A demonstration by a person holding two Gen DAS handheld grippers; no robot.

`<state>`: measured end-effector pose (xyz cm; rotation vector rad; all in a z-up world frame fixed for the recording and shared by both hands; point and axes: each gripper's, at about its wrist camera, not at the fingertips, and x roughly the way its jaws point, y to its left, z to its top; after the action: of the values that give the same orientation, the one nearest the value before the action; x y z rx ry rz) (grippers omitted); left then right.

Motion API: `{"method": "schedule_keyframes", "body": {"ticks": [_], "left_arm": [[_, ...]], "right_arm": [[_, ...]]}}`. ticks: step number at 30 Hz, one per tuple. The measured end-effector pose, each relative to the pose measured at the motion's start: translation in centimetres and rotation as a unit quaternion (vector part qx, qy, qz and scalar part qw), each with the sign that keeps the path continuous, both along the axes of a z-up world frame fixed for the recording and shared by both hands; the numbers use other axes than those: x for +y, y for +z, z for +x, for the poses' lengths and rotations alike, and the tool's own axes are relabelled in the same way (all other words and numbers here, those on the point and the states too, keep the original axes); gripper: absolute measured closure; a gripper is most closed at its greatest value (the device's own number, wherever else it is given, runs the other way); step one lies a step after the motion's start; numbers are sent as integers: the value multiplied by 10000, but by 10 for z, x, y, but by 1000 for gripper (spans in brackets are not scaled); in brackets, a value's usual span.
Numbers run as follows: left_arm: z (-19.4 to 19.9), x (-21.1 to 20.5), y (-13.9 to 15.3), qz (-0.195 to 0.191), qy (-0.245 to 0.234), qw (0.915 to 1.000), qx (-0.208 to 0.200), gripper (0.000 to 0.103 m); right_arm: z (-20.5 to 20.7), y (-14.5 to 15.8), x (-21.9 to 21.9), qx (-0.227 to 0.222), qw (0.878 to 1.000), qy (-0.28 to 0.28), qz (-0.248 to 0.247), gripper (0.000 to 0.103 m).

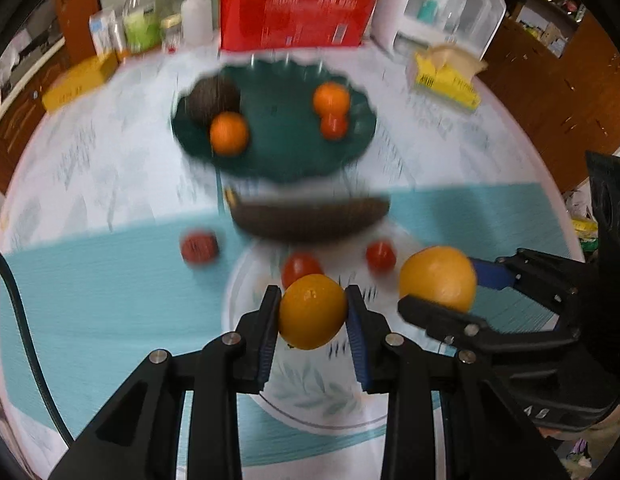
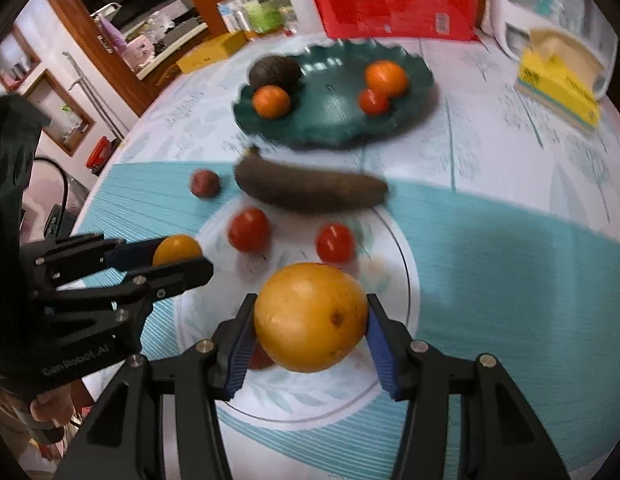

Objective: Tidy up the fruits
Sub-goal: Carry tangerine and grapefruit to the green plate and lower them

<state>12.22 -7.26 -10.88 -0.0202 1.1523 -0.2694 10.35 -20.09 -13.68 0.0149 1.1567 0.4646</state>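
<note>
My left gripper (image 1: 313, 312) is shut on a small orange (image 1: 312, 311) and holds it above the white plate (image 1: 306, 400). To its right, my right gripper (image 2: 310, 320) is shut on a larger yellow-orange fruit (image 2: 310, 316), also above that plate (image 2: 294, 404). Two red tomatoes (image 2: 249, 229) (image 2: 335, 242) lie on the plate. A dark overripe banana (image 2: 310, 192) lies across its far rim. Beyond it, the dark green dish (image 2: 334, 120) holds an avocado (image 2: 275, 72), two oranges (image 2: 271, 101) (image 2: 386, 78) and a small tomato (image 2: 373, 101).
A small dark red fruit (image 2: 205, 183) lies on the teal cloth left of the banana. At the table's back stand a red carton (image 2: 394, 4), bottles (image 1: 196, 16), a yellow box (image 1: 76, 82) and a yellow tissue box (image 2: 558, 84). A hand (image 2: 50, 412) grips the left tool.
</note>
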Motion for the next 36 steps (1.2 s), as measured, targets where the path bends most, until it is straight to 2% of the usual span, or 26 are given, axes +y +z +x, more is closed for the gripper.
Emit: {"method": "schedule_keyframes", "body": {"ticks": [4,10,12,15,18,20,24,28,36], "left_arm": [[33,6,53,175,-129,9987,-451,73],[103,13,131,383,-191,9933,-1077,73],[127,13,143,481,-188,9916,-1188,73],[166,14,147,479,-179,9927,-1096,73],[200,16,127,453,-193,9955,-811,73],[215,14,102,606,-219,9961,-597,73],[240,14,52,869,-315,9955,-212,73],[259,15,8,841,-314,9959,118,73],[278,4,-54,692,-636,9944,477,73]], "right_arm": [[25,48,9,-443,9988,146,114,51],[80,130,17,-1371,9904,119,103,51],[97,147,20,-1597,9871,48,48,51],[129,162,25,-1818,9832,-107,-93,51],[152,150,33,-1700,9851,-201,-183,51],[165,132,39,-1472,9887,-193,-227,51],[182,76,49,-863,9955,-175,-352,51],[186,20,61,-332,9985,-151,-408,51],[198,-30,63,59,9986,-253,-464,51]]}}
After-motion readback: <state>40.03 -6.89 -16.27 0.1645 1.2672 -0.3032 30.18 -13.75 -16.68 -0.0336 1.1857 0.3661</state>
